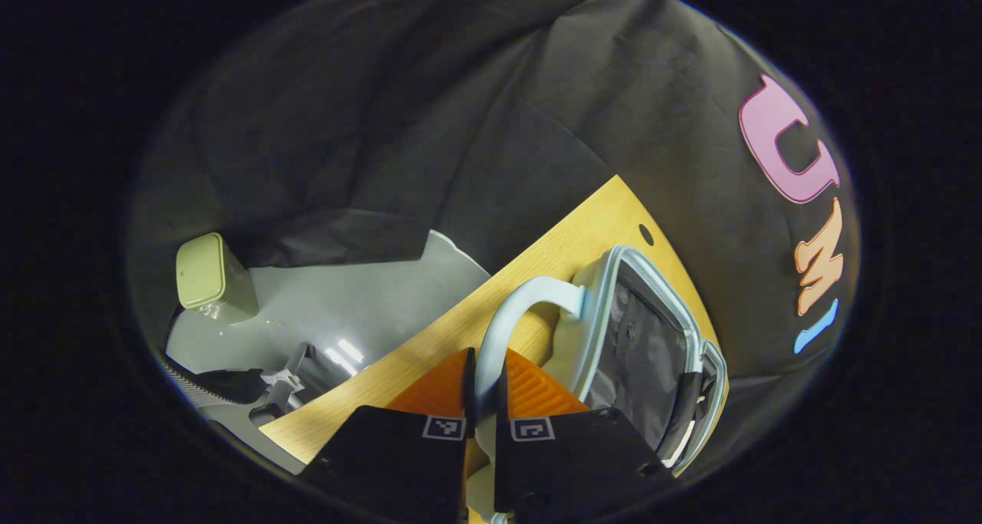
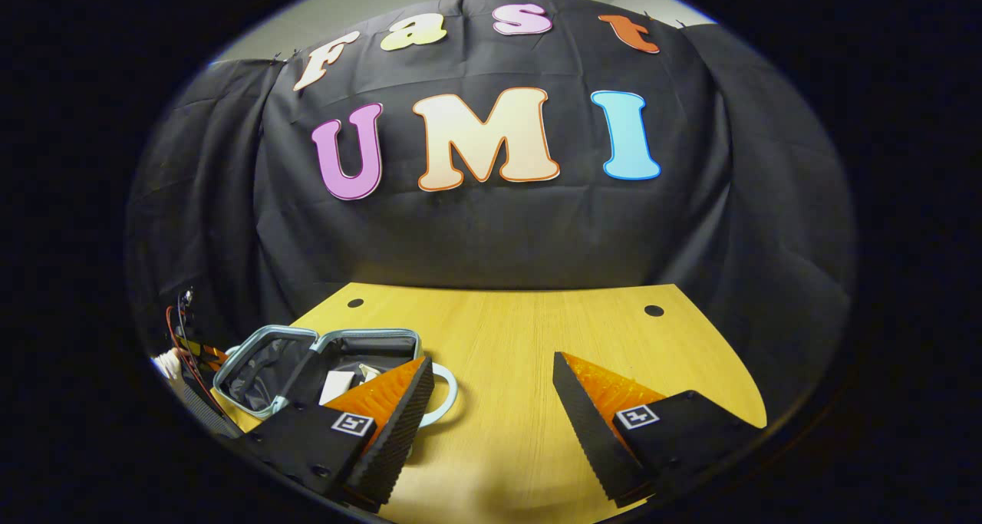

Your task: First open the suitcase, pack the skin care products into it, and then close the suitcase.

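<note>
The suitcase (image 2: 322, 367) looks small, light and hard-shelled, so it should pivot easily; its curved handle (image 1: 510, 317) is the natural hold. It is pale blue with dark lining, lying open on the wooden table (image 2: 537, 332) at 9 o'clock in the right gripper view. The left gripper (image 1: 482, 390) is clenched on the handle. The right gripper (image 2: 491, 390) is spread, holding nothing.
</note>
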A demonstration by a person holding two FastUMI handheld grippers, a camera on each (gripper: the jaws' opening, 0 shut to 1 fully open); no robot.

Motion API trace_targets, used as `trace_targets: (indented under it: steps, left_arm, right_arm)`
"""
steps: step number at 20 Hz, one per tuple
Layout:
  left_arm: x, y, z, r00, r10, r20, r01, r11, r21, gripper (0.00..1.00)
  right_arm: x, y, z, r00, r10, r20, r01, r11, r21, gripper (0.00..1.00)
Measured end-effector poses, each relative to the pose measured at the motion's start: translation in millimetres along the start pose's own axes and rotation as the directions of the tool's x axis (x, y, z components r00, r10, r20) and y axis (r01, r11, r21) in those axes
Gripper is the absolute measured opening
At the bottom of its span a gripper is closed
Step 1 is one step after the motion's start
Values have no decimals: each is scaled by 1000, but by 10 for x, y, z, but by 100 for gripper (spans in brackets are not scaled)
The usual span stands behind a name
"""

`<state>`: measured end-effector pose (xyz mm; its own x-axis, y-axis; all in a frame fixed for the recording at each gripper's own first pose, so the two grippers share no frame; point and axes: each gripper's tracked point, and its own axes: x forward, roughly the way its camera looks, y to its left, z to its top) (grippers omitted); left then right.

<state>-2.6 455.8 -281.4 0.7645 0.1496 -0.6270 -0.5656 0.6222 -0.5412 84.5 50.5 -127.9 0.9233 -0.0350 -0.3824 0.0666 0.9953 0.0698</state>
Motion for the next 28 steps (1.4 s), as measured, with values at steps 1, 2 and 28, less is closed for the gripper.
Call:
trace_targets:
  steps: [1, 2, 28]
  left_arm:
    - [-35, -45, 1, 1000, -1, -6, 1, 1000, 1, 6]
    - [-94, -77, 11, 1000, 3, -5, -3, 1000, 6, 5]
    - [-1481, -4489, -1183, 839, -530, -119, 503, 674, 541, 4]
  right_arm:
    - [-5, -6, 7, 1000, 2, 0, -2, 1000, -5, 98]
    - [-9, -1, 1, 1000, 7, -3, -7, 1000, -2, 98]
    - [-561, -863, 407, 992, 9, 124, -13, 999, 38, 98]
